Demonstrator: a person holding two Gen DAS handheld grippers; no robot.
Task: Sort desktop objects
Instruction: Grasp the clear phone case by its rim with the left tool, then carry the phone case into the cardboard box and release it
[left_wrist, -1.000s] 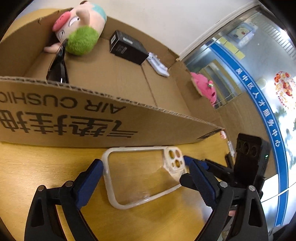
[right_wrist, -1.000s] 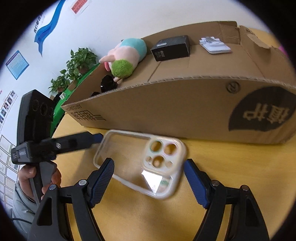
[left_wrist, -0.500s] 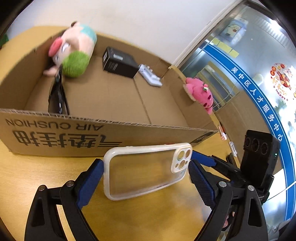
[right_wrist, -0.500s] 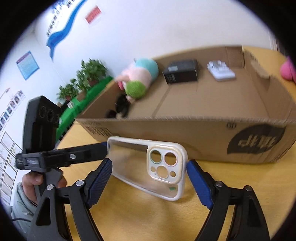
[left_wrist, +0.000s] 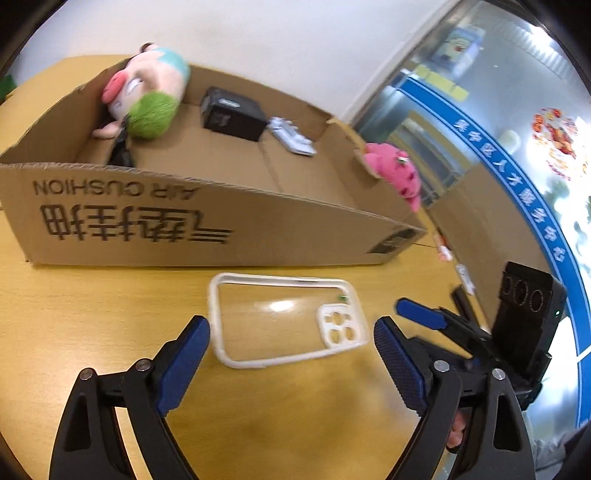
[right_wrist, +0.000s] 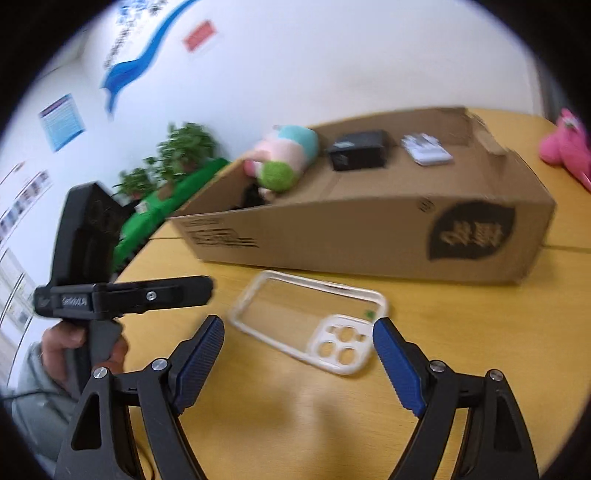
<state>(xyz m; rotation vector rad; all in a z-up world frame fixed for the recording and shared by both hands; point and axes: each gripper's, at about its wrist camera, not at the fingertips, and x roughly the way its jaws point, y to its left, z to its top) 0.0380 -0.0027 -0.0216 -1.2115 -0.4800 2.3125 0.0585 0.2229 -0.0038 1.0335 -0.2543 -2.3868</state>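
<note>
We see a clear phone case with a white rim lying flat on the yellow wooden table, just in front of the near wall of an open cardboard box. In the left wrist view the left claw has its two blue-padded fingers spread wide, with the case ahead of the gap at about 12 o'clock and touching neither pad. The right claw is likewise spread apart and holds nothing; in its view the case lies at 12 o'clock, its camera cut-out end nearest the right-hand pad. Each claw appears in the other's view: the right claw at 3 o'clock of the case, the left claw at 9 o'clock. Inside the box we note a plush toy with a green tuft at 11 o'clock, a black box at 12 o'clock, and a small white item at 1 o'clock. A pink plush lies outside the box, beyond its far right corner.
</note>
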